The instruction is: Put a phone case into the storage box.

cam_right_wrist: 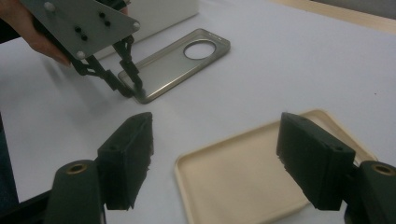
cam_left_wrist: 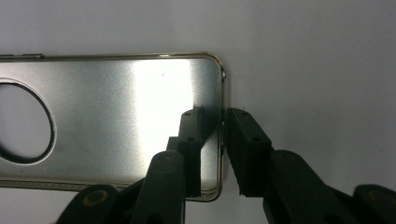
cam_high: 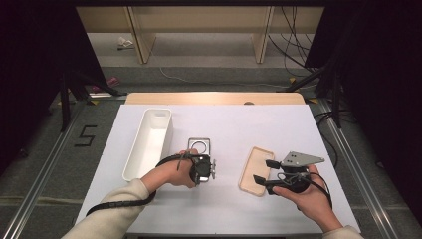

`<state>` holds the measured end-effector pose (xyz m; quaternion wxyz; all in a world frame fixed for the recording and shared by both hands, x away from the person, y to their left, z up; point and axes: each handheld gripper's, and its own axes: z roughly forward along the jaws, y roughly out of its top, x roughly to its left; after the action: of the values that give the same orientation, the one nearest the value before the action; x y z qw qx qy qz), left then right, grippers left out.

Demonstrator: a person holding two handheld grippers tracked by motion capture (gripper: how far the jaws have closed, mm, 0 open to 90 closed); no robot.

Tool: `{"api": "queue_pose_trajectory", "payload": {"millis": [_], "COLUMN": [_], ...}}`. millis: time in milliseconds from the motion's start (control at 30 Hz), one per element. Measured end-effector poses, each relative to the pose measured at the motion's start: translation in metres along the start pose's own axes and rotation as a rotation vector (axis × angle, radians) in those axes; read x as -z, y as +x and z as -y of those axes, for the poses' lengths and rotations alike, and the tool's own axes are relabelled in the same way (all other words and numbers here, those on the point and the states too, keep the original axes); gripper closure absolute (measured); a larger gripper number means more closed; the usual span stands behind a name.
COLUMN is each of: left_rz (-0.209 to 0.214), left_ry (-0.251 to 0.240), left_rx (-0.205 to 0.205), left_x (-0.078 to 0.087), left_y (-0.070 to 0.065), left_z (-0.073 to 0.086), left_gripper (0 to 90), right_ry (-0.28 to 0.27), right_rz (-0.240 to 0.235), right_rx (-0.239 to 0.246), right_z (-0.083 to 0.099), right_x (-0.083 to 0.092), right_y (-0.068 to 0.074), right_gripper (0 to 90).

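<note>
White sheeting covers the table (cam_high: pixel 219 209), with a long white plastic bin (cam_high: pixel 149 142) lying off to the outer side of the left gripper (cam_left_wrist: pixel 212 149). That gripper has its jaws nearly closed over the short end wall of a silver metal phone case with a round camera cutout (cam_left_wrist: pixel 107 116): one pad sits inside on the brushed floor, the other outside the rim, and whether they already press on the wall is hard to tell. The case lies flat, directly under and ahead of that claw. It looks light, stiff and slick, so a pinch on the thin raised rim is probably the only purchase, and it may slip or pivot if lifted by one end. The right gripper (cam_right_wrist: pixel 219 158) hovers wide open with nothing held, its jaws straddling the near end of a cream plastic phone case (cam_right_wrist: pixel 243 177), probably softer and less slippery.
</note>
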<state>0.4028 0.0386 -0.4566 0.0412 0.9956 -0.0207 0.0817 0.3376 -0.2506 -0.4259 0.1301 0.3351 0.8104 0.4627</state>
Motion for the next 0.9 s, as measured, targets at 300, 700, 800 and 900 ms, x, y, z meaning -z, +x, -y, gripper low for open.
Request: {"api": "queue_pose_trajectory", "payload": {"millis": [300, 700, 800, 900], "left_rz": [-0.013, -0.02, -0.019, -0.019], "left_ry": [0.005, 0.0, -0.005, -0.006], "left_rx": [-0.012, -0.015, -0.01, -0.005], "left_x": [0.0007, 0.0016, 0.0014, 0.0013], "left_y": [-0.0026, -0.007, -0.0073, -0.0075], "left_z": [0.0, 0.001, 0.0015, 0.0016], "left_gripper": [79.9, 86.2, 86.8, 87.4], "right_ry": [0.0, 0.001, 0.002, 0.002], "right_rz": [-0.002, -0.003, -0.002, -0.001], "right_rx": [0.001, 0.001, 0.002, 0.003], "right_z": [0.0, 0.0002, 0.0002, 0.0003], "right_x": [0.0001, -0.0006, -0.0007, -0.0007], "right_y": [0.0004, 0.0007, 0.0005, 0.0004], "right_gripper": [28.4, 28.6, 28.7, 28.8]}}
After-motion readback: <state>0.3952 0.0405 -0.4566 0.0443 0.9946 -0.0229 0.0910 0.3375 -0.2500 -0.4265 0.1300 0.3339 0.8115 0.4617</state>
